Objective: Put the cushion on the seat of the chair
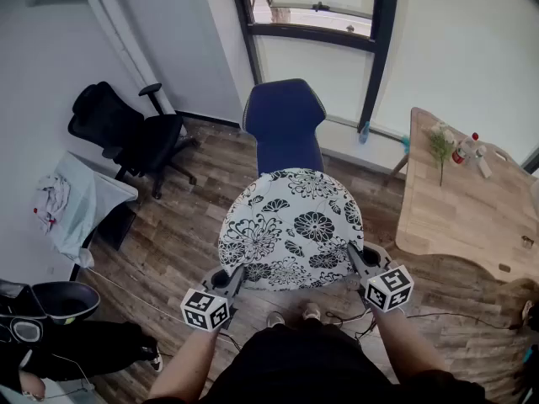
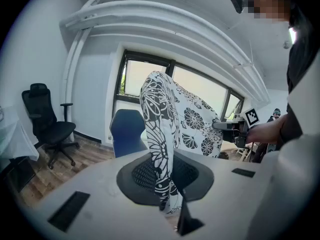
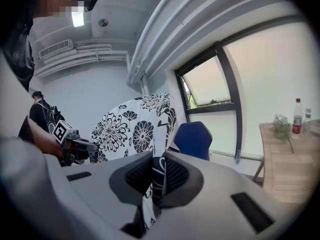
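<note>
No legible text or numbers anywhere.

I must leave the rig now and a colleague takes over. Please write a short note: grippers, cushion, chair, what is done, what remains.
Left gripper: shut on the cushion's near left edge.
Right gripper: shut on its near right edge.
Cushion: held up in the air before the blue chair, not on its seat.
Done: cushion gripped by both.
Left: lower it flat onto the seat, then open both grippers.
</note>
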A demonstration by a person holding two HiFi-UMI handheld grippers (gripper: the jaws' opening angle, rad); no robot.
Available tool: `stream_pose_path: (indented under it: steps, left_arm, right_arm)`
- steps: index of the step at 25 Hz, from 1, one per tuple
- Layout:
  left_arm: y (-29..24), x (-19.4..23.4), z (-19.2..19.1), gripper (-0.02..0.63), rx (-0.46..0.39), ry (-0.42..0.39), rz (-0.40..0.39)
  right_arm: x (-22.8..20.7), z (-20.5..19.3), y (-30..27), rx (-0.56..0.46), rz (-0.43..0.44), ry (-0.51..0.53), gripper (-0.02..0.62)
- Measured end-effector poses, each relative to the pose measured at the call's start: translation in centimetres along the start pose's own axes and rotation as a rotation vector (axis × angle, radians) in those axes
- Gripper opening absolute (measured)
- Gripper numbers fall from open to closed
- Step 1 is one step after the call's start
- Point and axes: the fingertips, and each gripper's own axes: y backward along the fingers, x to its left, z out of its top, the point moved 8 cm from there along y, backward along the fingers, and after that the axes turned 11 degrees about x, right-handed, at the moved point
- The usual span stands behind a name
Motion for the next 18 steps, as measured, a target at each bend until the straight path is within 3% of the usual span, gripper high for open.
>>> stream_pose_path:
  steps: [18]
  left_arm:
    - [-1.4,-1.2,0.0,0.034,-0.043,-0.008,0.058]
  right_arm:
    - [-2.1,0.7,0.1,-0.052,0.069,0.033,0.035]
